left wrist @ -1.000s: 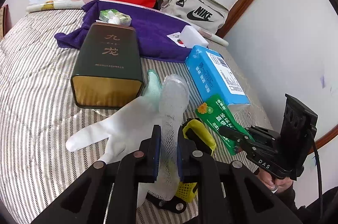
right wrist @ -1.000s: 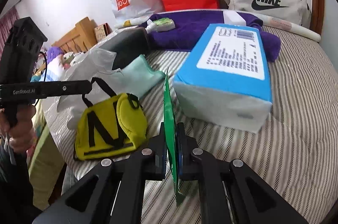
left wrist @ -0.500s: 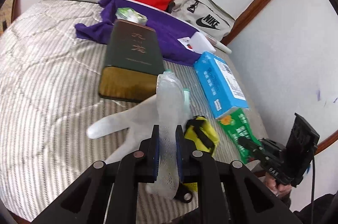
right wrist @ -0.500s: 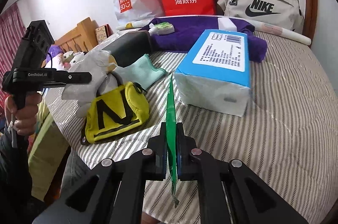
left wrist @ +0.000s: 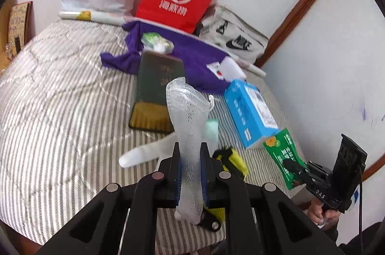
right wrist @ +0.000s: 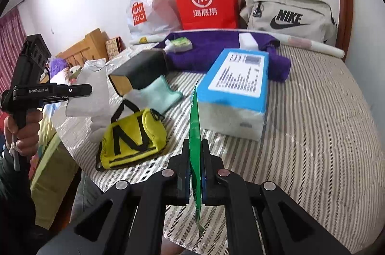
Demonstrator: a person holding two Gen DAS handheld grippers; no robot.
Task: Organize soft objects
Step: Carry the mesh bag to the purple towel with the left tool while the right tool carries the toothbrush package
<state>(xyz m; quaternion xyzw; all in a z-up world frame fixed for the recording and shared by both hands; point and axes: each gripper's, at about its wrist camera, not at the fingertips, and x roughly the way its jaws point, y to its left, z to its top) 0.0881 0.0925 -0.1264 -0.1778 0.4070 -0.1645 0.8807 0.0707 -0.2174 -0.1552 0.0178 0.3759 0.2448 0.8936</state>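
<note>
The left gripper point(left wrist: 190, 158) is clamped on a white mesh pouch point(left wrist: 187, 115), which stands up between its fingers above the bed point(left wrist: 60, 110). The right gripper point(right wrist: 195, 158) is pinched nearly closed on a flat green packet point(right wrist: 194, 125), edge-on, lifted above the bed beside the blue tissue pack point(right wrist: 235, 86) and yellow pouch point(right wrist: 132, 137).

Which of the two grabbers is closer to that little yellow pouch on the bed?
The left gripper. Holding a white mesh bag, it hangs almost directly over the yellow pouch. The right gripper, clamping a green packet, sits off to the pouch's side.
</note>
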